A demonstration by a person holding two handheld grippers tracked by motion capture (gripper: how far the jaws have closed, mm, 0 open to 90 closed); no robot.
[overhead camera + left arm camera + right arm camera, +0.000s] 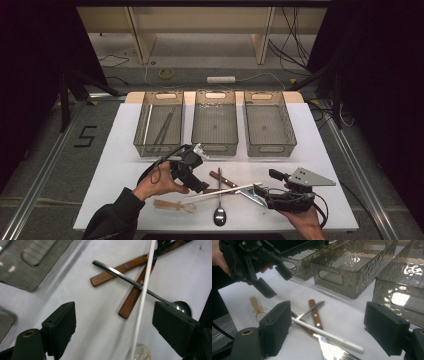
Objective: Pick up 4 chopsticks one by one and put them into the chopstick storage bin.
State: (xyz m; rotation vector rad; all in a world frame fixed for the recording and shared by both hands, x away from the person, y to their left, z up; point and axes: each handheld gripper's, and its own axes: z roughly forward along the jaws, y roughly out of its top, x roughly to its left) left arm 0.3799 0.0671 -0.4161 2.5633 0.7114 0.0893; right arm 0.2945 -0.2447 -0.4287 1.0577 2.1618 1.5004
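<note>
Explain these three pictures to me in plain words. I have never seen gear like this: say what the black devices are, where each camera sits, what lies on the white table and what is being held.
A person sits at a white table and holds a hand-operated tool with two black jaws in each hand: the left gripper and the right gripper. The high view looks down from above; the other two pictures come from cameras riding on each gripper, looking out between its own jaws.

At the far side stand three clear bins; the leftmost holds metal tongs. In front lies a loose pile of cutlery: two wooden-handled knives, a metal spoon, a white chopstick and a small clear plastic spoon.

Both grippers stand open above the pile. Nothing is held yet.
</note>
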